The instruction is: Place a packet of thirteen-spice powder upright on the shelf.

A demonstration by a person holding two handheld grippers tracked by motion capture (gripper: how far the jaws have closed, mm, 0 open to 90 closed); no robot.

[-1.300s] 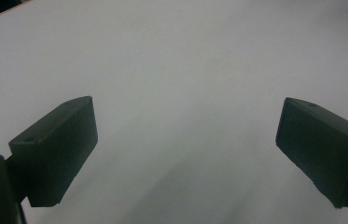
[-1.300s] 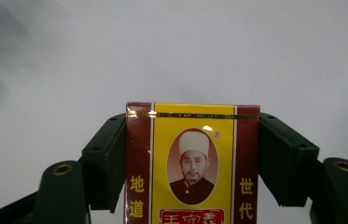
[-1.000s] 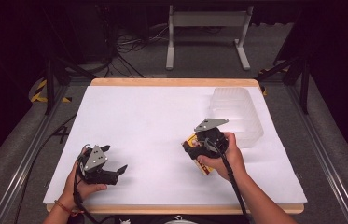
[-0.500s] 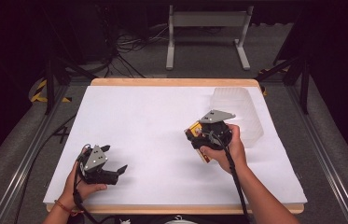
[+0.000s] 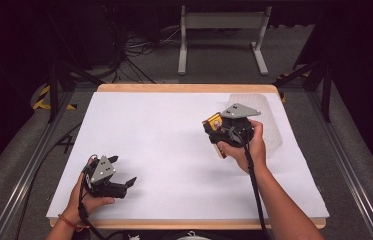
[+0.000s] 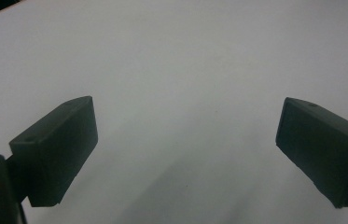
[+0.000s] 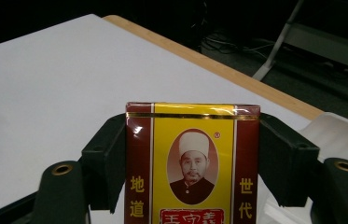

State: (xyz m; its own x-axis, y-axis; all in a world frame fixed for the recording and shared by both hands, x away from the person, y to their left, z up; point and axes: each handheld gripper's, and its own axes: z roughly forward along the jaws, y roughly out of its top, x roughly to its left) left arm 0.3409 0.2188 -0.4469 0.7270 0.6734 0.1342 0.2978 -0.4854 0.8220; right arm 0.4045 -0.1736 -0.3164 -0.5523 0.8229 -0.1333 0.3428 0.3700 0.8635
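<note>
Right gripper (image 5: 213,131) clamped on yellow-and-maroon packet (image 7: 192,163), now lifted clear of white table (image 5: 164,145) and carried further toward clear plastic bin (image 5: 269,125) than a second ago; likely transfer underway. Left gripper (image 5: 121,172) unmoved at near edge, jaws wide apart, nothing between them.

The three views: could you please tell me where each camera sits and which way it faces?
High view: above the person's side, looking forward and down on the table; both forearms, left gripper, right gripper.
Left gripper view: on that gripper, looking along open jaws at the table's bare white top.
Right gripper view: on that gripper, jaws shut on a yellow-red box, facing the far edge.
Shared: box, clear tub.
</note>
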